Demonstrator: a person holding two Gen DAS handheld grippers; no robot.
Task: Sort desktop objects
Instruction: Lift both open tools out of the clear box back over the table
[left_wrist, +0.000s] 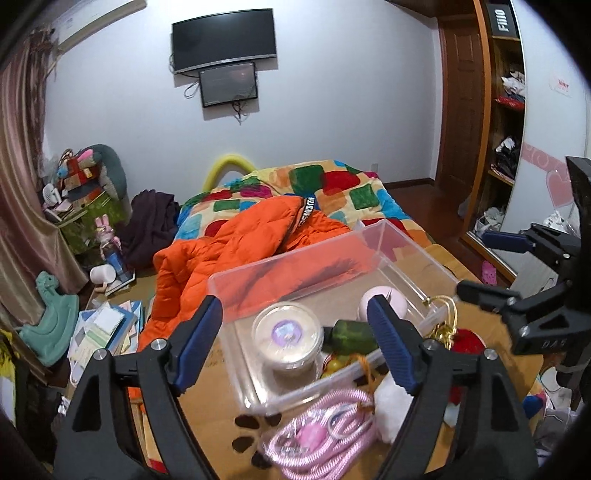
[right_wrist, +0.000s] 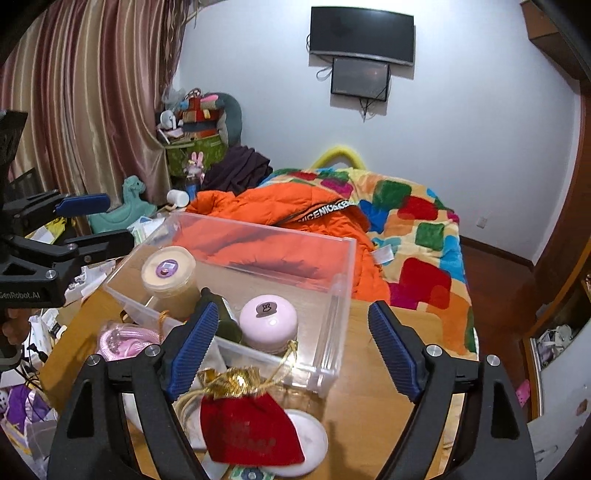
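Sorting about halfway: clear bin (right_wrist: 332, 291) already holds tub (right_wrist: 168, 271), green bottle (right_wrist: 221, 314), pink case (right_wrist: 267, 321). Red pouch (right_wrist: 251, 428), pink rope (left_wrist: 321, 432) outside. Left gripper (left_wrist: 295, 343), right gripper (right_wrist: 291, 347) both spread apart, empty.

My wooden worktop (right_wrist: 369, 373) carries a clear plastic bin (right_wrist: 334, 295); just beside it lie a red drawstring pouch (right_wrist: 251, 428), a coiled pink cord (left_wrist: 321, 435) and a white round pad (right_wrist: 314, 439).

red pouch (right_wrist: 251, 430), pink cord (left_wrist: 321, 435), orange jacket (left_wrist: 236, 243), multicoloured patchwork quilt (right_wrist: 417, 218)
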